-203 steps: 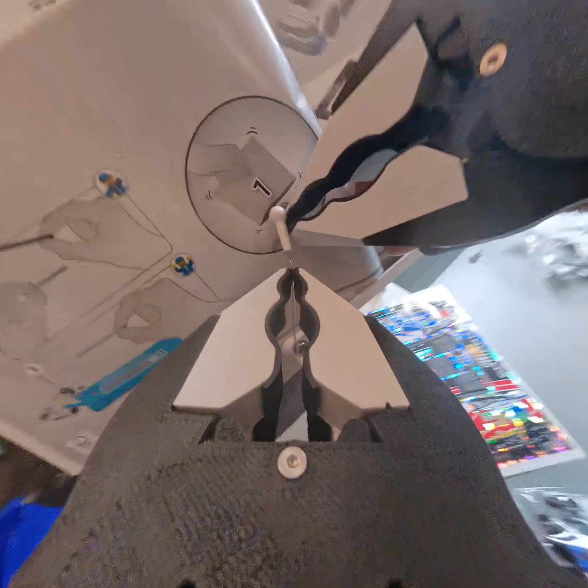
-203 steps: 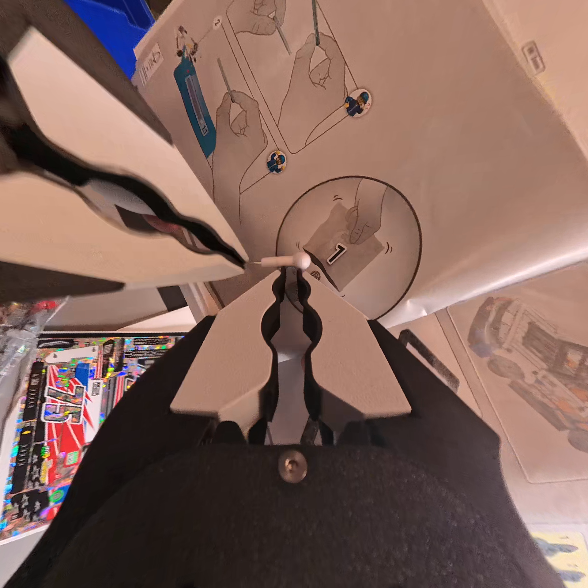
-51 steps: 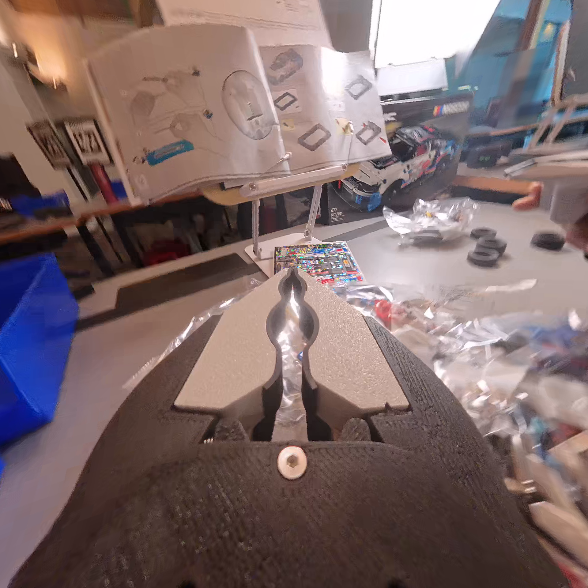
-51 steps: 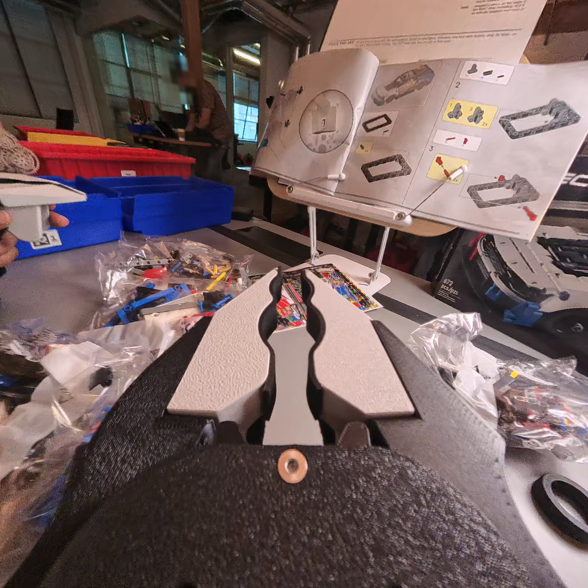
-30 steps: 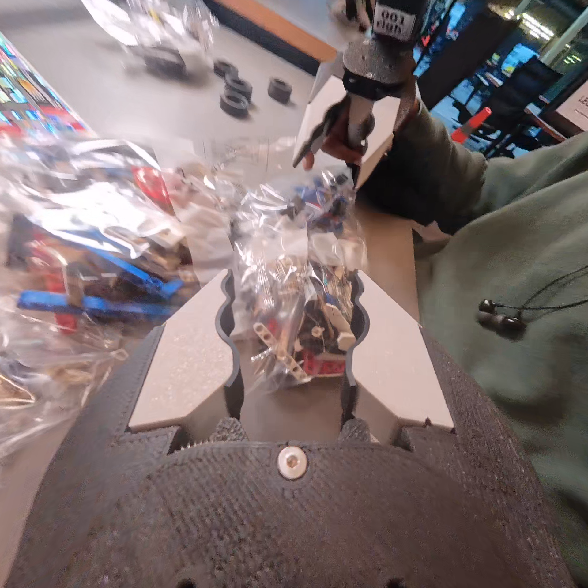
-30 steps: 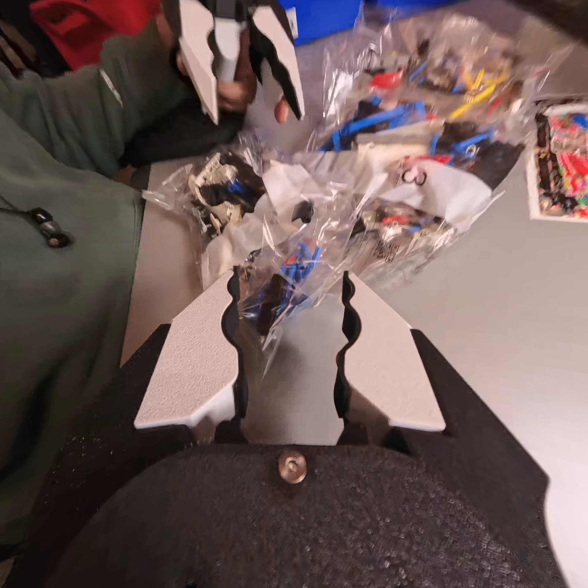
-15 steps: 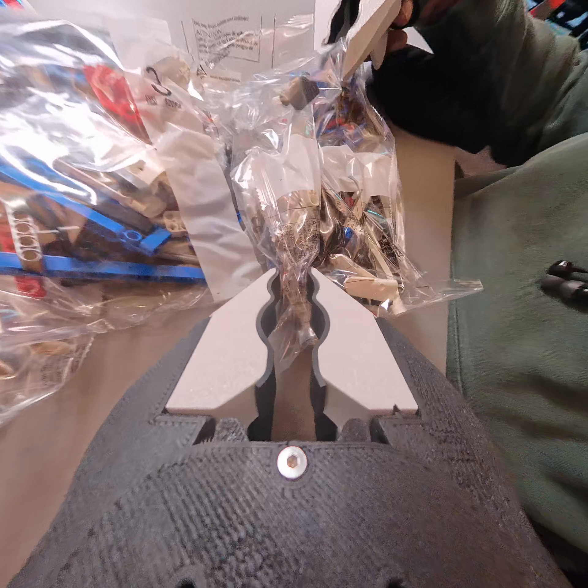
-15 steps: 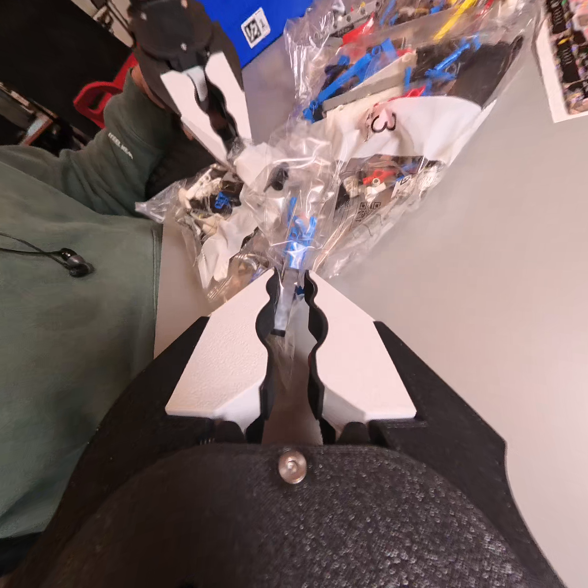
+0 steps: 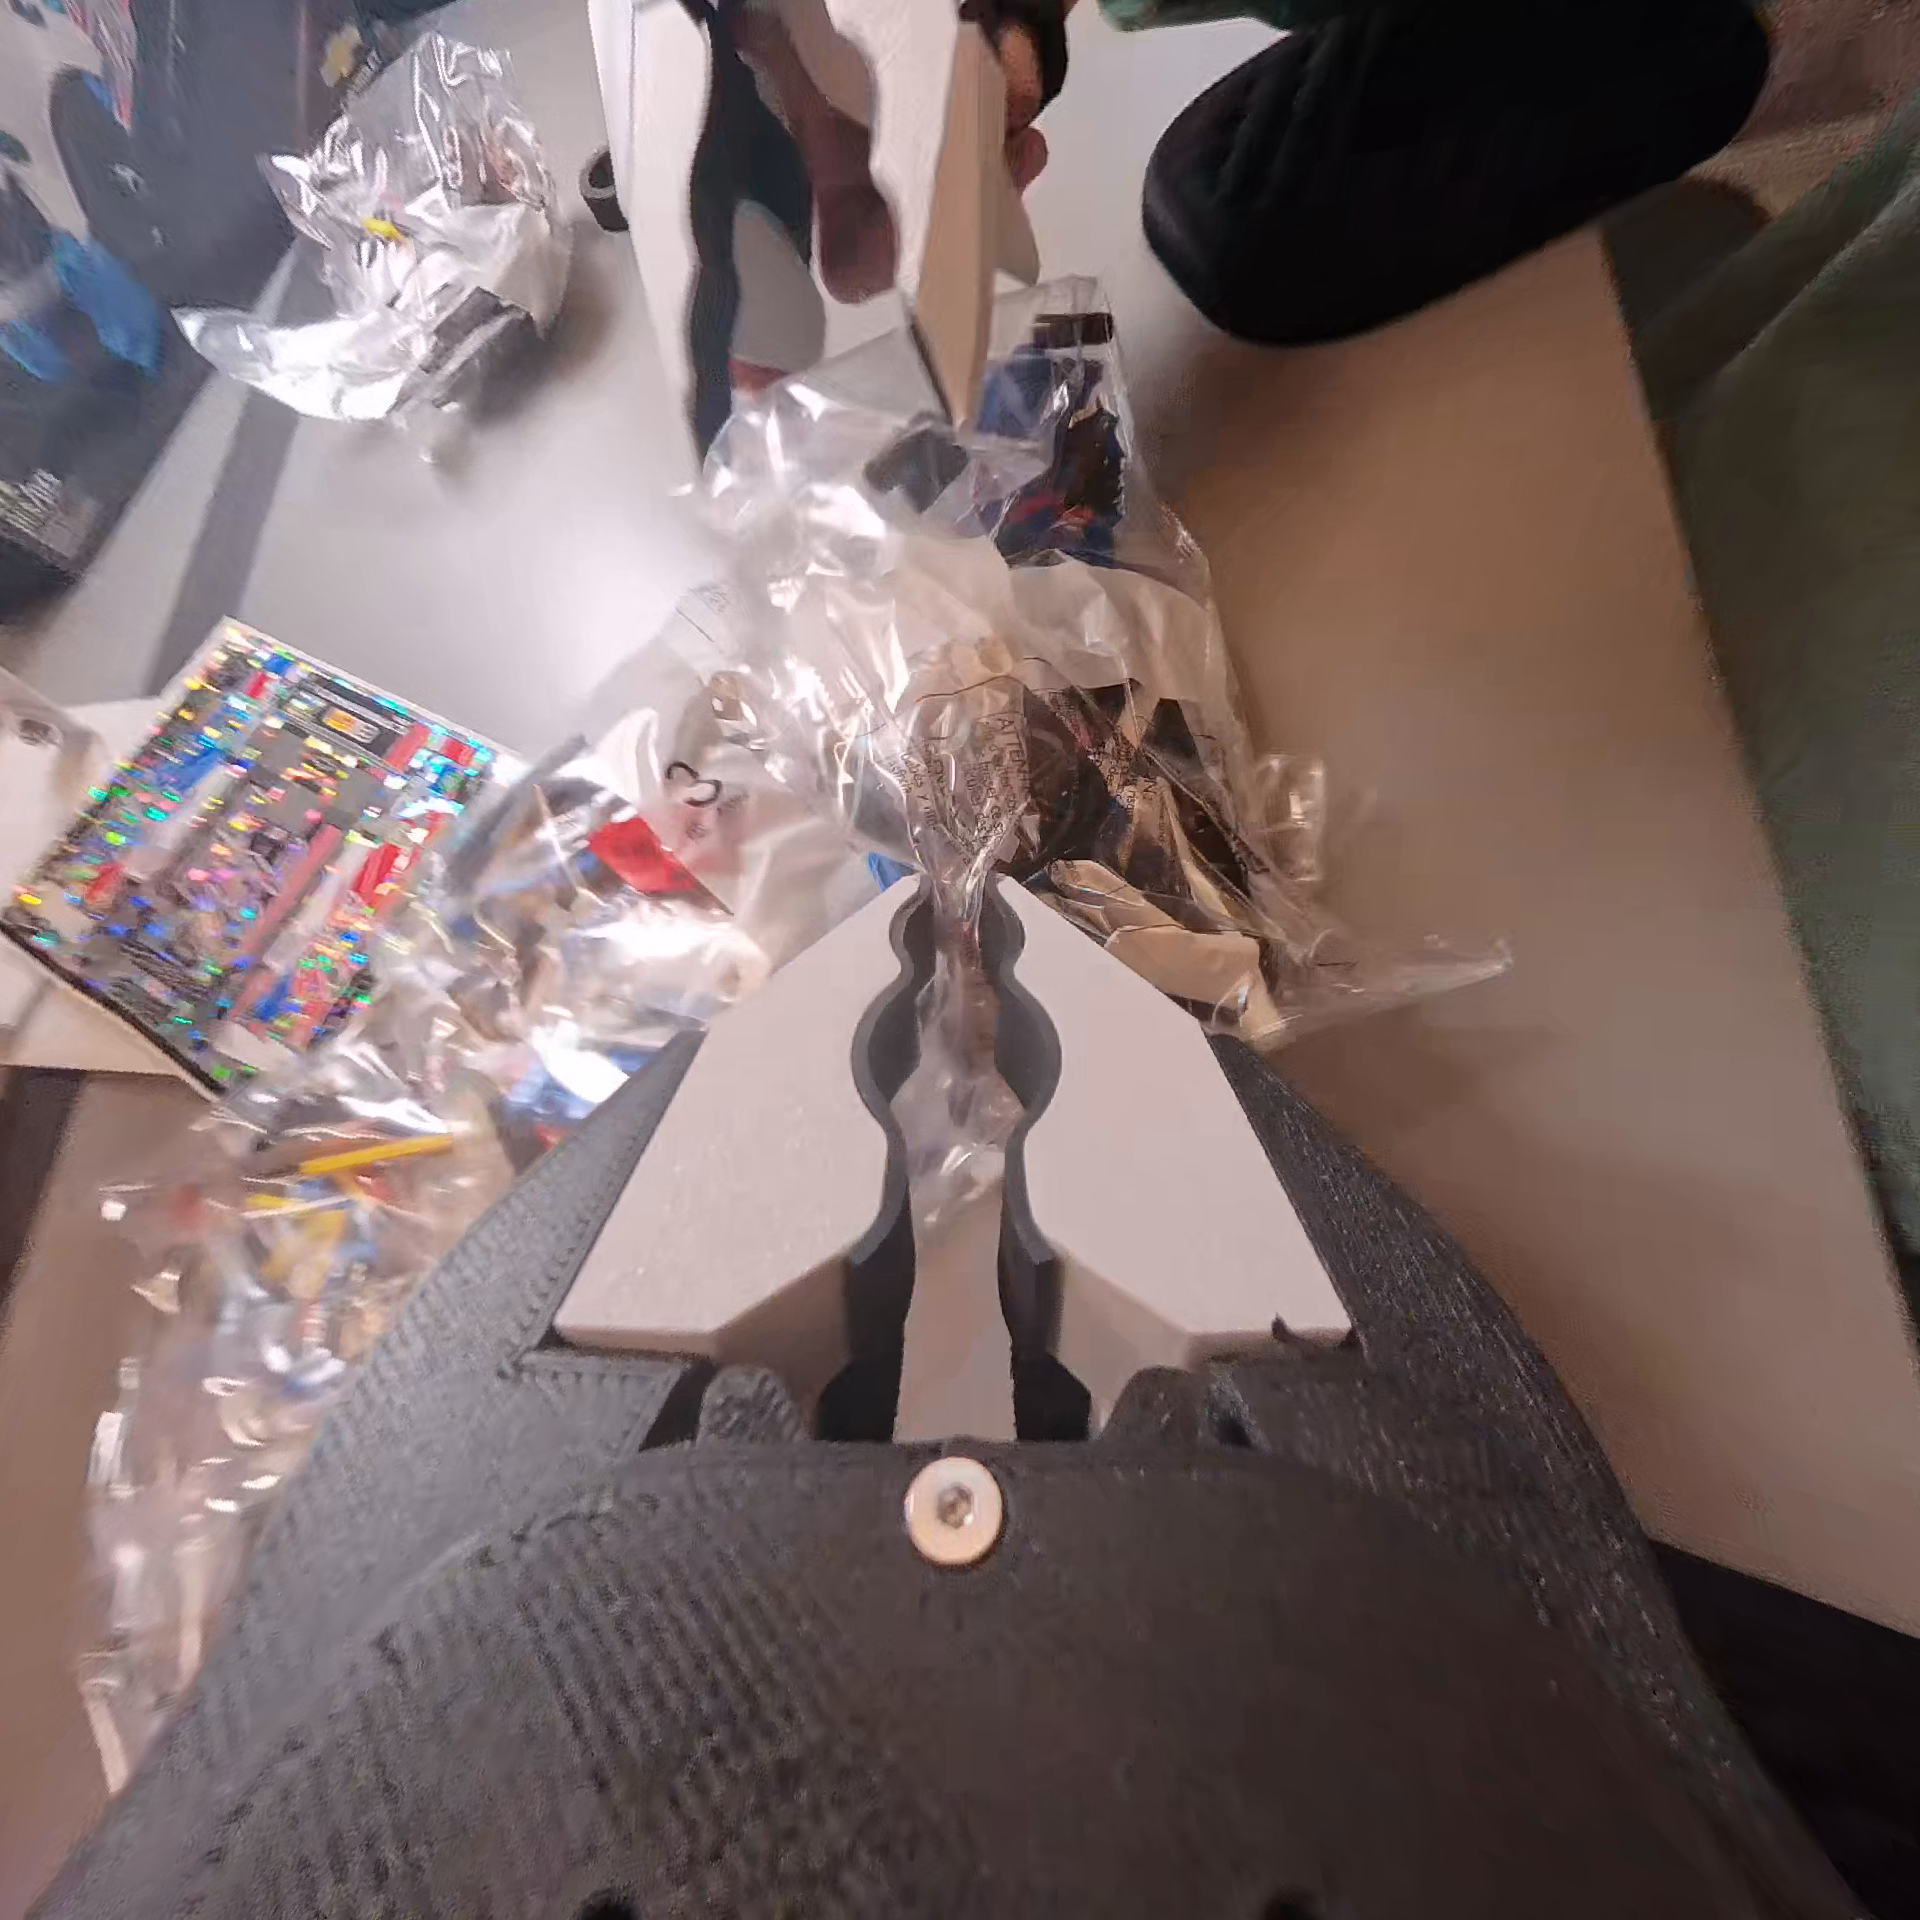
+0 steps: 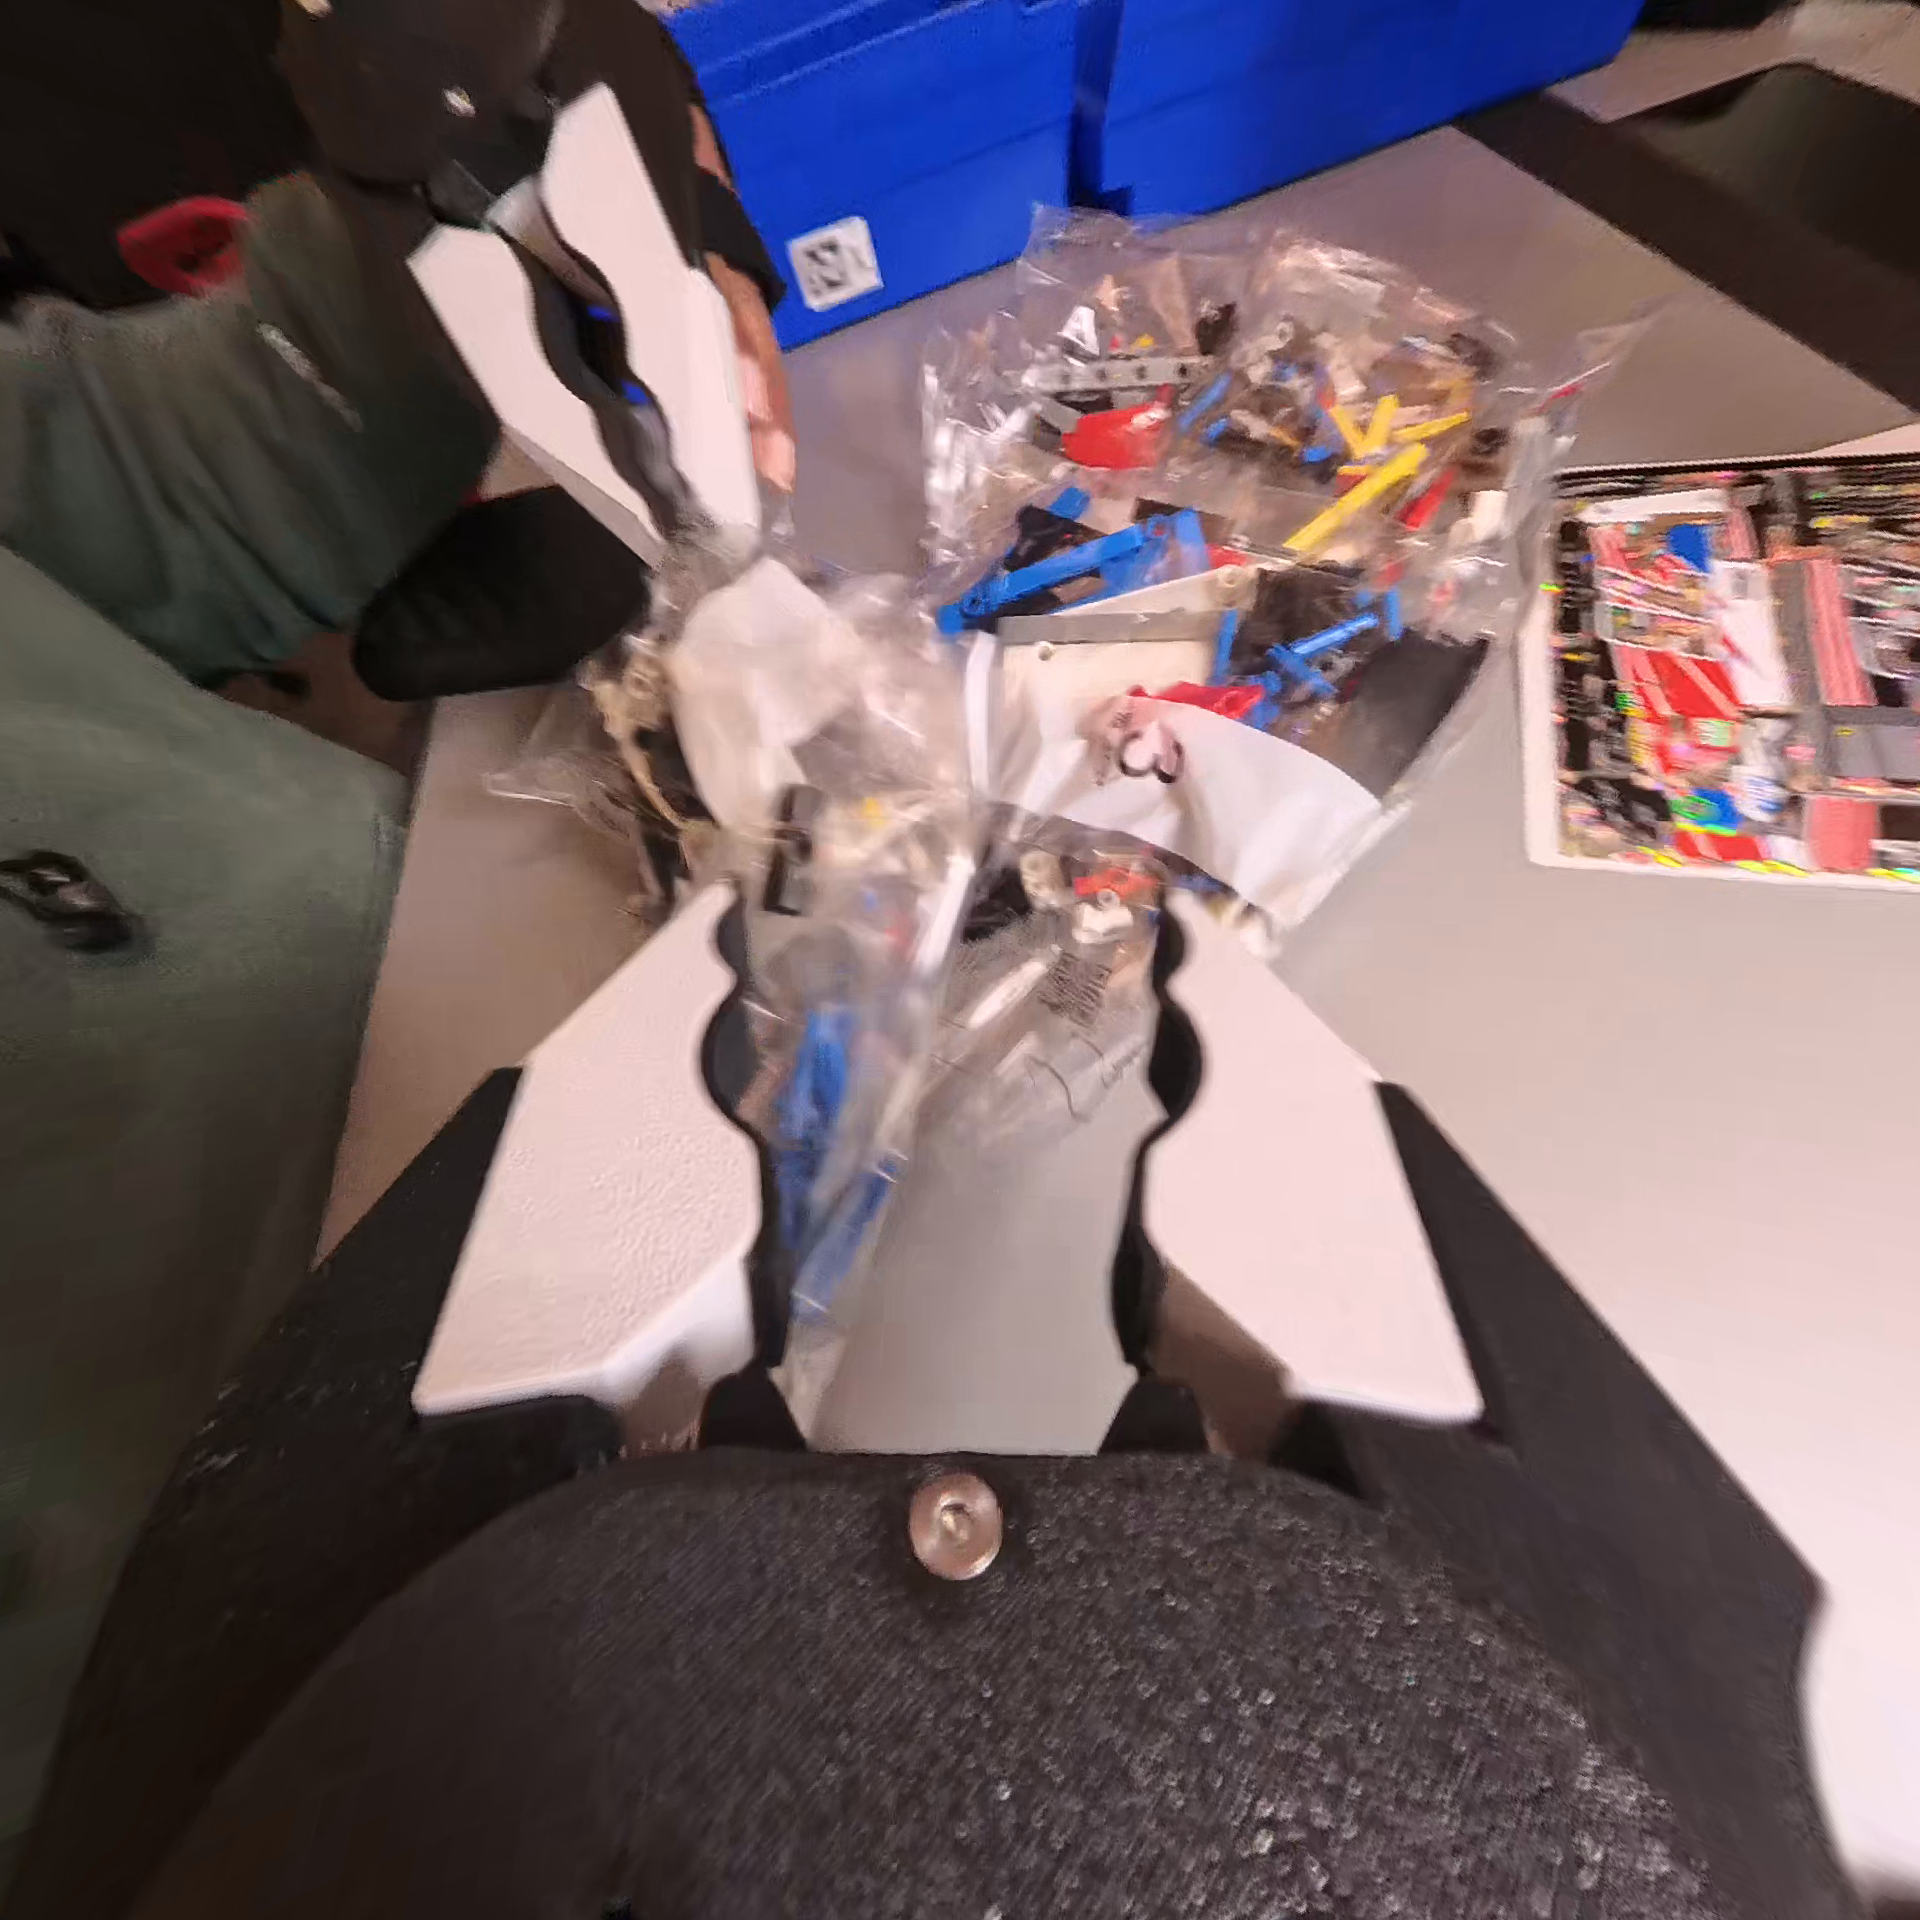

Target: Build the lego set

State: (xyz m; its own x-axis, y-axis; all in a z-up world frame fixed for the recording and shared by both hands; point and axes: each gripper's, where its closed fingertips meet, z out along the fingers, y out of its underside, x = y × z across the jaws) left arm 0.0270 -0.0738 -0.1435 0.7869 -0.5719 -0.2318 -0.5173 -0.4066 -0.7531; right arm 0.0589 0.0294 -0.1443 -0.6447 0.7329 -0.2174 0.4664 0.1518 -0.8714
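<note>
Grey table point(image 9: 436, 540) | left hand-held gripper point(image 9: 958, 904) pinching parts bag point(image 9: 1039, 727) | right hand-held gripper point(image 10: 951, 935) spread

A crumpled clear plastic bag of small black, white and blue lego parts point(image 9: 1049, 748) lies near the table's front edge, beside a larger clear bag of blue, red and yellow pieces point(image 10: 1226, 540).
</note>
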